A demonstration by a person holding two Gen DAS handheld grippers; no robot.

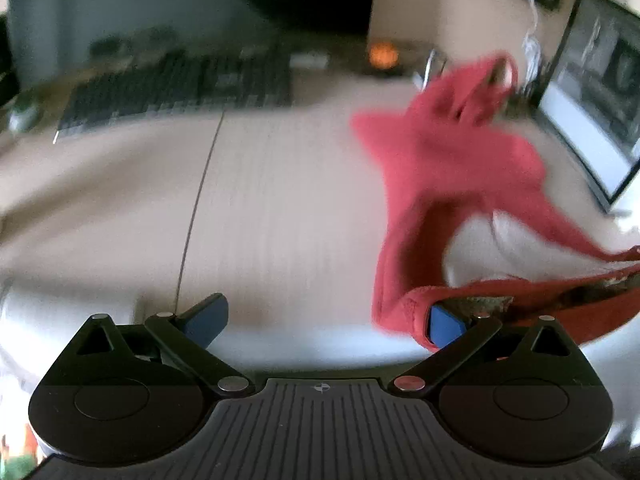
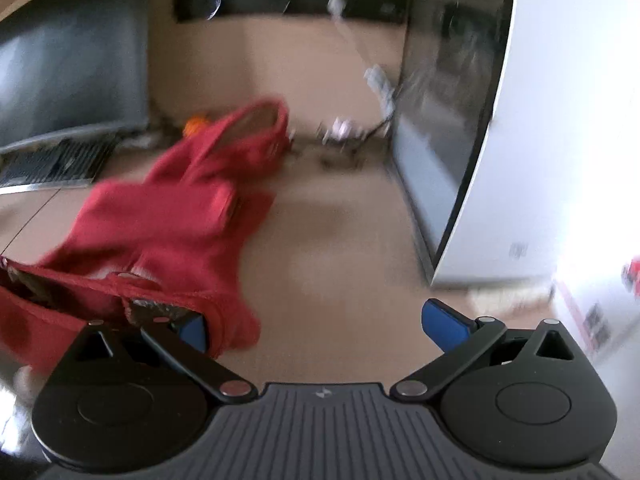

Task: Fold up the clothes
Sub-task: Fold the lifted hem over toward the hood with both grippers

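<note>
Both hand-held grippers (image 1: 324, 320) (image 2: 316, 322) wide open, red garment (image 1: 448, 160) draped over one finger ea, blurry

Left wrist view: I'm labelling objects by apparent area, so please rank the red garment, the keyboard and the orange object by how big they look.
1. red garment, though nearness inflates it
2. keyboard
3. orange object, smallest, far and blurred

Motion blur smears the red garment (image 1: 444, 168), its far end cut off at the left-wrist view's right edge.
</note>
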